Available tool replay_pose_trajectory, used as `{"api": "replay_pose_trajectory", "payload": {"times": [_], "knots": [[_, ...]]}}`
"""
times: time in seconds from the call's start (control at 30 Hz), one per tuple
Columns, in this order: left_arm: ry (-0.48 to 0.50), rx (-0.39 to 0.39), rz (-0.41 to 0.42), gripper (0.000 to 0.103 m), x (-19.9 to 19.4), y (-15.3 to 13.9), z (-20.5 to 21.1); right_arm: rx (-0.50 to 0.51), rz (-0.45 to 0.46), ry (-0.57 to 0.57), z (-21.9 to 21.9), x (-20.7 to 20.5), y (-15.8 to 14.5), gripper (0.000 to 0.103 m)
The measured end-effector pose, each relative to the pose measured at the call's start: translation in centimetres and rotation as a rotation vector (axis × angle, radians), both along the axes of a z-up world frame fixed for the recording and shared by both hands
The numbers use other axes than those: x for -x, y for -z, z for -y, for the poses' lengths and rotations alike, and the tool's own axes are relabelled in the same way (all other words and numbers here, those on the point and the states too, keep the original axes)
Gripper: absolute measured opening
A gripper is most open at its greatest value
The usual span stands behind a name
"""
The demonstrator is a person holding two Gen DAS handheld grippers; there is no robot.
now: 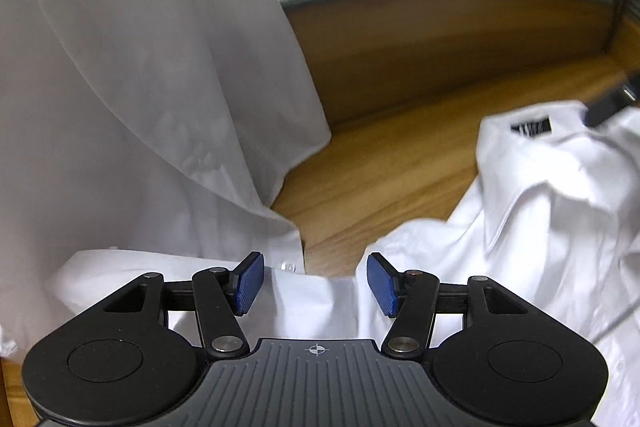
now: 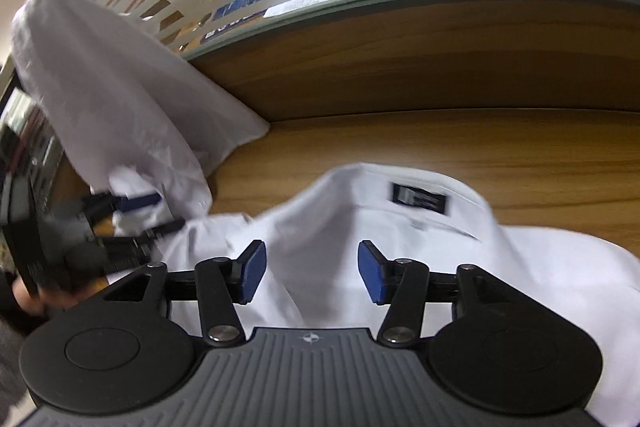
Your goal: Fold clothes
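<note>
Your left claw [image 1: 315,281] stands about half open with nothing gripped, low in its frame over a cuff edge; your right claw [image 2: 311,273] is likewise half open and empty, above the collar. Close either now and you may pinch several layers, dragging the fold crooked. The white shirt [image 2: 400,247] lies rumpled on the wooden desk [image 2: 480,147], collar label up, one panel billowing at upper left.
</note>
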State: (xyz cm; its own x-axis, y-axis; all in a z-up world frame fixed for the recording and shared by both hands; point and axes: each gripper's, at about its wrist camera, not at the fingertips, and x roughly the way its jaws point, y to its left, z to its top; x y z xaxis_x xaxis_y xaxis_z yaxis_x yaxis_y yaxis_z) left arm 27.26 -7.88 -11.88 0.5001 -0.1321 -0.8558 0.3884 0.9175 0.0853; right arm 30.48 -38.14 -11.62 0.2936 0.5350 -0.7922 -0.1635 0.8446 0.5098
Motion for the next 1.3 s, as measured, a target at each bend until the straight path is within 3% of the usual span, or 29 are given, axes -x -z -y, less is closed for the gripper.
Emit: {"api": "replay_pose_trajectory", "payload": {"times": [0.23,0.3,0.37,0.47,0.57,0.6,0.63,0.7,0.83,0.9,1.0,1.3], "knots": [[0.068,0.019,-0.098,0.06,-0.5,1.6,-1.5,-0.038,-0.17,0.053,-3.2,-5.3,3.7,0.061],[0.067,0.014,-0.104,0.054,-0.5,2.0,-1.8,-0.04,-0.215,0.061,-3.7,-6.0,4.9,0.061],[0.046,0.018,-0.11,0.033,-0.6,2.5,-2.1,-0.038,-0.256,0.065,-4.1,-6.4,6.1,0.06],[-0.011,0.027,-0.116,0.014,-0.7,3.0,-2.7,-0.057,-0.305,0.076,-4.4,-6.4,7.5,0.057],[-0.084,0.051,-0.076,0.005,-0.2,2.6,-3.7,-0.098,-0.346,0.093,-4.2,-6.0,8.6,0.039],[-0.114,0.061,-0.058,0.004,-0.1,2.3,-4.1,-0.111,-0.359,0.099,-4.2,-5.9,8.9,0.025],[-0.144,0.068,-0.037,0.004,0.1,2.0,-4.4,-0.127,-0.35,0.106,-4.0,-5.8,9.0,0.015],[-0.212,0.071,0.028,0.004,0.8,0.8,-5.1,-0.167,-0.291,0.126,-3.3,-5.4,8.2,0.008],[-0.323,0.119,0.1,0.004,2.1,-0.9,-6.4,-0.304,-0.072,0.149,-2.1,-4.6,3.4,0.006],[-0.348,0.106,0.104,0.004,2.2,-0.6,-6.5,-0.275,0.016,0.097,-2.9,-4.2,1.8,0.005],[-0.384,0.093,0.079,0.004,1.7,0.5,-6.8,-0.198,0.062,0.033,-4.6,-4.4,2.0,0.006],[-0.42,0.036,0.009,0.007,-0.6,3.9,-6.4,-0.03,0.068,-0.06,-7.2,-5.7,5.8,0.008]]}}
